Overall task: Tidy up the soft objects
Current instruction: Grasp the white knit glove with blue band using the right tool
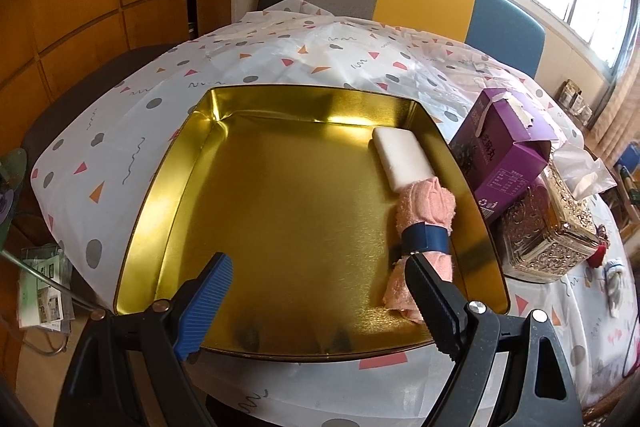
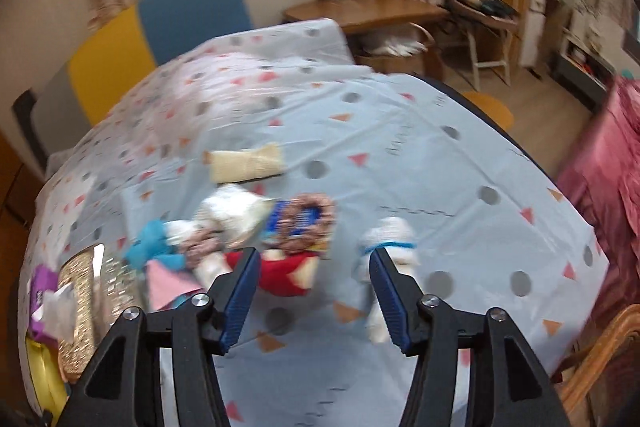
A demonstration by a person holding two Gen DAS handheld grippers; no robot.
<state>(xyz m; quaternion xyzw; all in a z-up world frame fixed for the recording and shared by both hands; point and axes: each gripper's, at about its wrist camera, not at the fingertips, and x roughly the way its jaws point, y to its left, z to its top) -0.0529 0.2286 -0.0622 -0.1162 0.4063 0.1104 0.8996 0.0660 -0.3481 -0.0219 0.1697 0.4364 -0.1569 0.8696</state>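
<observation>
Hovering wide open, empty: left gripper over gold metal tin holding one white foam block, one pink rolled towel with blue band. Purple carton print illegible. Right gripper parted, empty, above blurred soft-toy pile.

The right gripper hangs over the patterned surface, jaws apart with nothing between them. Just beyond it lies a blurred heap of soft toys. A white rolled cloth sits beside the heap, and a cream cloth lies behind it.
</observation>
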